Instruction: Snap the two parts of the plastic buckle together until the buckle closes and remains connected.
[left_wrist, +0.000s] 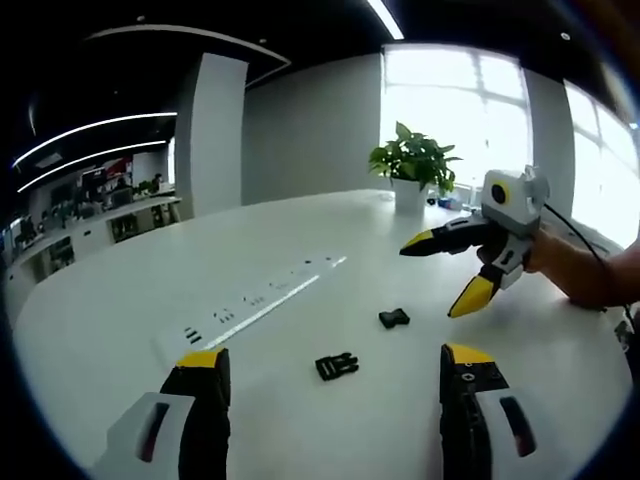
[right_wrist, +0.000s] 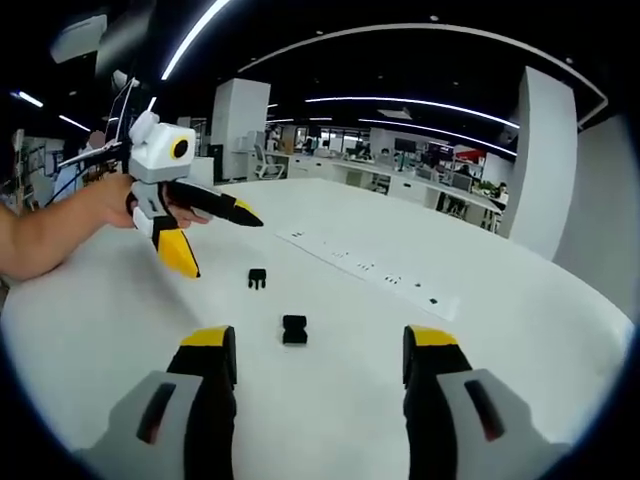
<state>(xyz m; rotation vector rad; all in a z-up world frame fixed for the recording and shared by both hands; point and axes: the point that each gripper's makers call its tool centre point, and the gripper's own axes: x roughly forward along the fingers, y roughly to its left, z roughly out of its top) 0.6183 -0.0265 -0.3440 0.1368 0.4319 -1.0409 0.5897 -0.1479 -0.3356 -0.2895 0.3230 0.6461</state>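
Observation:
Two black buckle parts lie apart on the white table (left_wrist: 120, 300). The pronged part (left_wrist: 337, 366) lies just ahead of my left gripper (left_wrist: 334, 356), between its open jaws in the picture, untouched. The socket part (left_wrist: 394, 318) rests a little further on. My right gripper (left_wrist: 432, 280), held by a hand, hovers open above and right of the socket. In the right gripper view the socket (right_wrist: 294, 329) lies just ahead of the open right gripper (right_wrist: 320, 345), the pronged part (right_wrist: 258, 278) beyond it, and the open left gripper (right_wrist: 222, 247) hangs above, to the left.
A long white power strip (left_wrist: 255, 305) runs across the table (right_wrist: 520, 330) behind the parts, also seen as a power strip (right_wrist: 370, 268). A potted plant (left_wrist: 412, 160) stands at the far edge by the window. Office desks fill the background.

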